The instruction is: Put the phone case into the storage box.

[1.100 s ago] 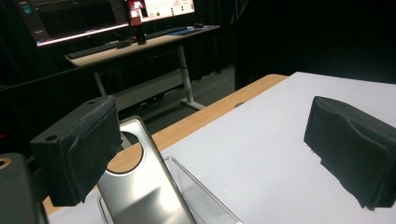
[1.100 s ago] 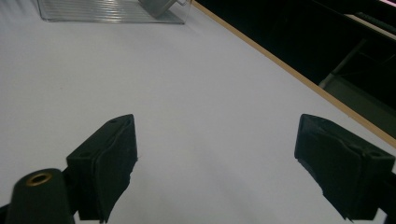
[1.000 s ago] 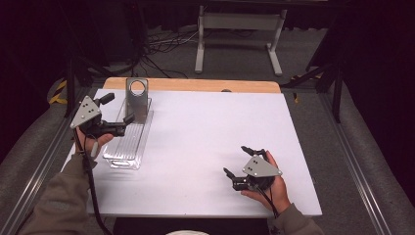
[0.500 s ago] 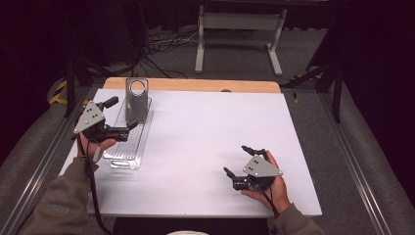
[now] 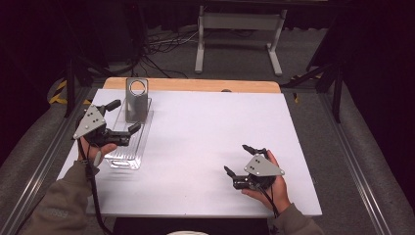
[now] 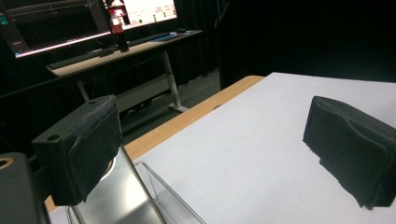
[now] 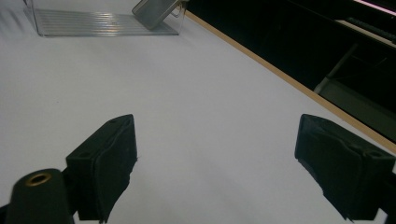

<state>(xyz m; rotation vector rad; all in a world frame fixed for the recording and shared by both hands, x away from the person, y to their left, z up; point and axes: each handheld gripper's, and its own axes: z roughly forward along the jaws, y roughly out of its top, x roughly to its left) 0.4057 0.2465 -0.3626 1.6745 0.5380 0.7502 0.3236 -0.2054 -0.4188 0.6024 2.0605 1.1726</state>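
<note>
A clear plastic tray [image 5: 122,152] lies at the table's left side, with a grey metal plate [image 5: 137,104] with a round hole standing upright at its far end. My left gripper [image 5: 125,116] hovers open over the tray, just short of the plate, and holds nothing. In the left gripper view the plate [image 6: 119,198] and tray rim [image 6: 173,199] sit low between the wide-apart pads [image 6: 81,149]. My right gripper [image 5: 236,158] rests open near the front right, over bare white table. From the right gripper view, the tray [image 7: 98,22] and plate [image 7: 156,8] lie far off.
The white tabletop [image 5: 210,127] has a wooden strip [image 5: 195,85] along its far edge. Metal rails [image 5: 39,161] run along both sides. A desk frame [image 5: 240,36] and cables lie on the floor beyond. Monitors [image 6: 60,21] stand on a distant desk.
My left gripper has drifted a little toward the person and lower over the tray. The right gripper has stayed put.
</note>
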